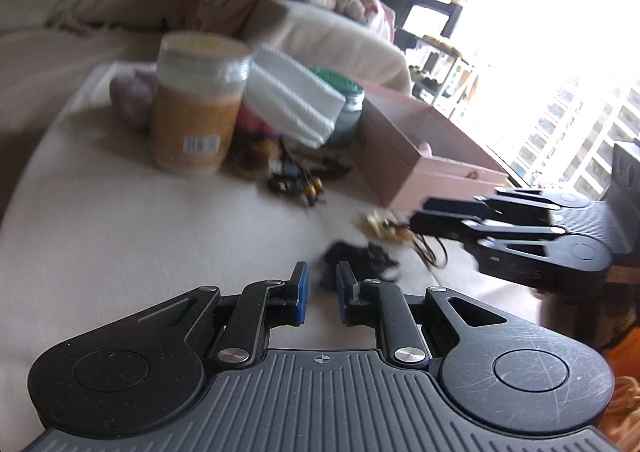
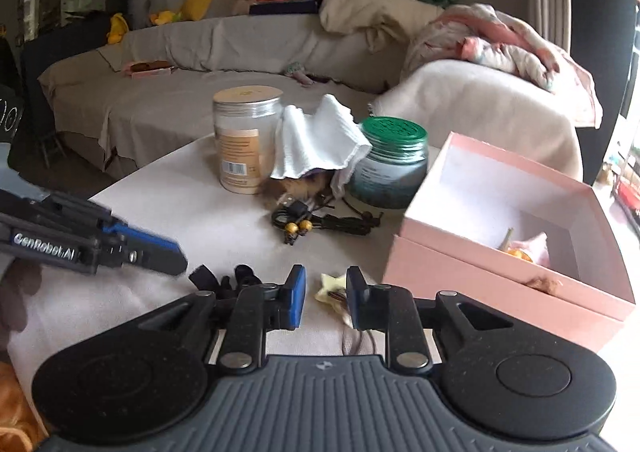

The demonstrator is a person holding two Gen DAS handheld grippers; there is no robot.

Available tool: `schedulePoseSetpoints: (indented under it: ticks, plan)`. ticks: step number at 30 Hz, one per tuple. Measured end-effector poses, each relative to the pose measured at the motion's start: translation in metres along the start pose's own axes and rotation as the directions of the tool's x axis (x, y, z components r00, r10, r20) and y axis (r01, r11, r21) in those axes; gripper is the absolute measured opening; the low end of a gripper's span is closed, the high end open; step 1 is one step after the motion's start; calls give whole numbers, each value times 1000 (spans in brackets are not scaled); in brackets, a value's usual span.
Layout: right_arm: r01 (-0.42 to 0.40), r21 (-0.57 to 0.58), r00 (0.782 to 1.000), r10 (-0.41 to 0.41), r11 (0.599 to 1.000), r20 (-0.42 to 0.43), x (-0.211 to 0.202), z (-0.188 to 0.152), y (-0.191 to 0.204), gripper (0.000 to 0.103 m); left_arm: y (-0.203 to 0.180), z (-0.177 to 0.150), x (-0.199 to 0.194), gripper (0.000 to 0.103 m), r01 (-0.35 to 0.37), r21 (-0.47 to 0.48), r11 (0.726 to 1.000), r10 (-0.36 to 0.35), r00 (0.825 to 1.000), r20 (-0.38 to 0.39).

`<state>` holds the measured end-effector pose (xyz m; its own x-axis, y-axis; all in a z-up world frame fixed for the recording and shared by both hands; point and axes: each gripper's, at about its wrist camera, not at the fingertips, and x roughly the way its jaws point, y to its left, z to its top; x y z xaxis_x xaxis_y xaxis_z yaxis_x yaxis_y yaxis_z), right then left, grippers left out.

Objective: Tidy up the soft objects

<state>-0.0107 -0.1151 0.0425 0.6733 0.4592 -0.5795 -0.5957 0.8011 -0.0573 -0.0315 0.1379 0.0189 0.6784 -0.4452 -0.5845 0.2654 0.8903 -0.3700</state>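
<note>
My left gripper [image 1: 322,292] is shut with nothing between its blue pads, low over the white table [image 1: 120,232]. A tangle of black hair ties [image 1: 360,260] lies just ahead of its right finger. My right gripper [image 2: 326,294] has its jaws narrowly apart around a small pale yellow star-shaped piece [image 2: 332,290] on a brown cord. The star touches the right finger and a slit shows at the blue left pad. The open pink box [image 2: 500,284] stands to the right, with a pink soft thing [image 2: 532,248] inside. The left gripper [image 2: 180,258] comes in from the left.
Behind stand a clear jar with a tan label [image 2: 244,140], a white cloth [image 2: 320,140] draped over something brown and furry, a green-lidded jar [image 2: 392,164] and black cables with yellow beads [image 2: 320,220]. A sofa with blankets and cushions [image 2: 480,44] lies beyond the table.
</note>
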Motion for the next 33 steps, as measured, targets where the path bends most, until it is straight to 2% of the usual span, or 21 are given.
schedulePoseSetpoints:
  ticks: [3,4,6,8,10,11,13,14,15,19,23,29,33]
  plan:
    - [-41,-4,998,41,999,-40,15,-1,8,22,-1,-5,-1,17,41,-19,999,-42,999,-30]
    - [-63,-2,996,63,998,-61,19,-1,13,22,-1,-6,-1,17,35,-16,999,-36,999,-34]
    - [-161,18,983,162,987,-83,21,-2,19,21,1,-5,-2,17,1,-20,1000,-2,1000,-28]
    - [-287,33,953,289,957,-90,14,-3,24,21,7,-2,-6,17,-31,-42,999,30,1000,-5]
    - [-328,9,942,328,945,-66,4,-5,27,22,14,1,-12,17,-75,-67,995,76,997,23]
    - [-327,-9,944,326,945,-58,0,-5,27,24,17,2,-16,17,-93,-80,992,96,995,37]
    - [-296,-25,955,294,955,-44,-6,-6,25,38,22,3,-22,17,-111,-118,987,119,991,56]
    - [-269,-22,963,268,963,-36,-8,-7,22,49,24,4,-24,17,-106,-139,985,115,992,56]
    - [-234,-14,972,234,972,-26,-10,-9,18,56,25,3,-25,17,-93,-160,983,102,994,50]
    - [-118,46,993,119,992,-9,-13,-17,-5,56,19,-1,-15,17,-46,-206,977,45,999,-9]
    - [-20,101,1000,21,995,-3,-16,-28,-28,56,7,6,7,17,-53,-203,978,49,999,-22]
    - [38,198,998,-28,980,-49,-15,-49,-55,56,-15,24,45,17,-40,-101,994,36,999,-40]
    - [33,262,999,-26,964,-27,-19,-54,-64,60,-34,24,31,18,-87,14,996,87,996,-11]
